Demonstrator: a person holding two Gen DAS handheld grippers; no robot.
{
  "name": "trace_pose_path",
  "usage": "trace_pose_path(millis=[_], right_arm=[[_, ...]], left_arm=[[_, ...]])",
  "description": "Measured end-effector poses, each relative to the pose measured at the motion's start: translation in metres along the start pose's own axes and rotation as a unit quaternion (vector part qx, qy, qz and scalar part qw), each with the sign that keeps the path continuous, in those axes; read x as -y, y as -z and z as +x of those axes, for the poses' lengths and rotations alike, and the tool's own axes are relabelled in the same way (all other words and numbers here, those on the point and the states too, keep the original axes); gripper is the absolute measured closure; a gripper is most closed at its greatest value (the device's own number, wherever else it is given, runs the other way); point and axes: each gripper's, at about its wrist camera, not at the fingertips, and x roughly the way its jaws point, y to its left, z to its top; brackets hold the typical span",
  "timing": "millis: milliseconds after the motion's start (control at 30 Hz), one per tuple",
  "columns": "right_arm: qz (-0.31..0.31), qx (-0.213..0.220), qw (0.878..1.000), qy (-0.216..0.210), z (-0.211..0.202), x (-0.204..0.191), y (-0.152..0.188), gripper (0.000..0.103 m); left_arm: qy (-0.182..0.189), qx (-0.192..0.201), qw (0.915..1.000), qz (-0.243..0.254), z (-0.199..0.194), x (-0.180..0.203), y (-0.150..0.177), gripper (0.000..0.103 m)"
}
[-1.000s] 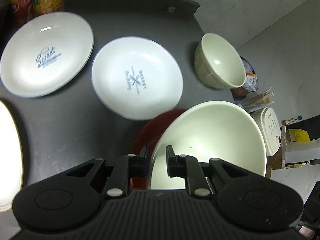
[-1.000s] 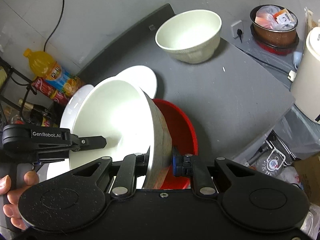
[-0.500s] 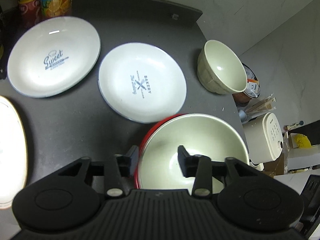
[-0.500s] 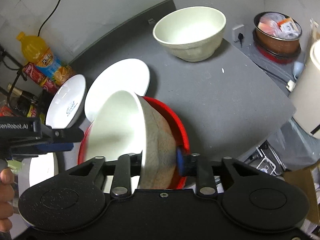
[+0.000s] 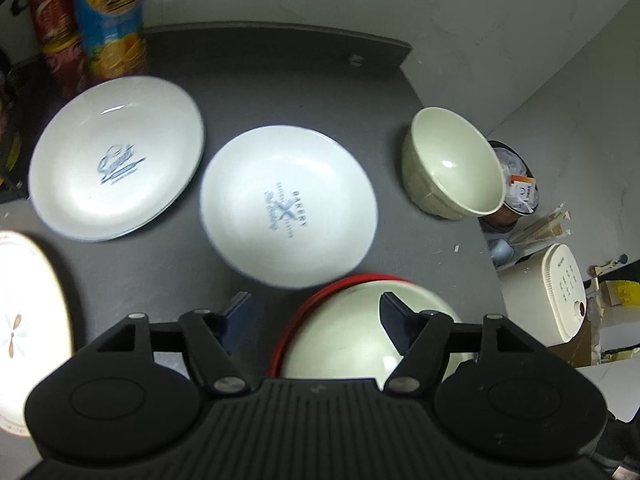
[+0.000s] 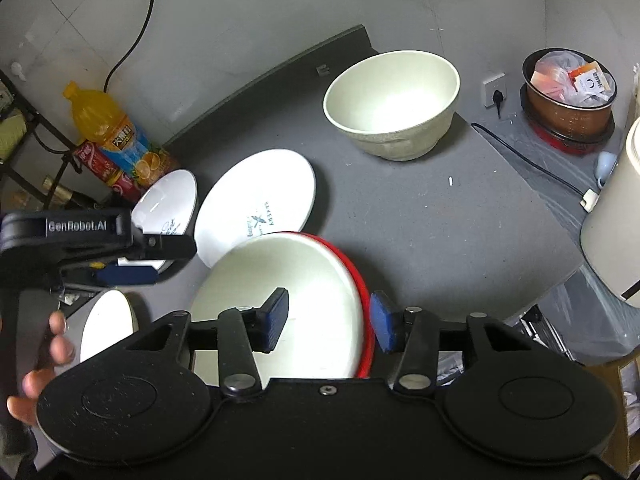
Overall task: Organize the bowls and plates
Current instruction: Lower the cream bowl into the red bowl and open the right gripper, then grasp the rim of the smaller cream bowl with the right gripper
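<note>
A wide cream bowl (image 6: 292, 292) (image 5: 360, 332) rests inside a red bowl (image 6: 360, 280) (image 5: 316, 300) near the table's front edge. My right gripper (image 6: 328, 318) stands open, its fingers on either side of the bowls' right rim without touching. My left gripper (image 5: 314, 320) is open too, just above the bowls; from the right wrist view it hangs at the left (image 6: 132, 256). A "Bakery" plate (image 5: 288, 208) (image 6: 256, 204), a "Sweet" plate (image 5: 116, 160) (image 6: 166, 200) and a deep cream bowl (image 5: 452, 164) (image 6: 392, 104) lie further back.
A pale plate (image 5: 24, 320) (image 6: 106, 324) lies at the left edge. An orange juice bottle (image 6: 108, 128) and a red can (image 5: 60, 40) stand by the wall. Off the table's right edge are a white rice cooker (image 5: 560, 292), a bin (image 6: 568, 92) and a cable (image 6: 528, 160).
The cream bowl went from tilted in both grippers to resting flat in the red bowl. Both grippers opened and let go of it, and the left one drew back.
</note>
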Motion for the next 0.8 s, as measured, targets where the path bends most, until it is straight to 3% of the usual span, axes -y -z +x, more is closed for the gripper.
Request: trace_pose_path(millis=[167, 267, 333, 400, 800], right_arm=[[0.007, 0.006, 1.000, -0.004, -0.007, 0.012, -0.011, 0.058], [0.003, 0.011, 1.000, -0.008, -0.010, 0.021, -0.021, 0.049], [0.001, 0.013, 1.000, -0.006, -0.009, 0.029, -0.029, 0.038], [0.009, 0.017, 1.000, 0.004, -0.006, 0.038, -0.037, 0.029], [0.034, 0.025, 0.999, 0.009, 0.009, 0.088, -0.088, 0.029]], left_arm=[[0.003, 0.000, 1.0000, -0.003, 0.006, 0.017, -0.010, 0.034], [0.004, -0.002, 1.0000, -0.007, 0.012, 0.026, -0.017, 0.034], [0.001, 0.004, 0.9999, -0.010, 0.014, 0.032, -0.021, 0.033], [-0.006, 0.007, 0.9999, -0.012, 0.017, 0.039, -0.026, 0.027], [-0.020, -0.001, 0.9995, -0.025, 0.050, 0.075, -0.058, 0.023]])
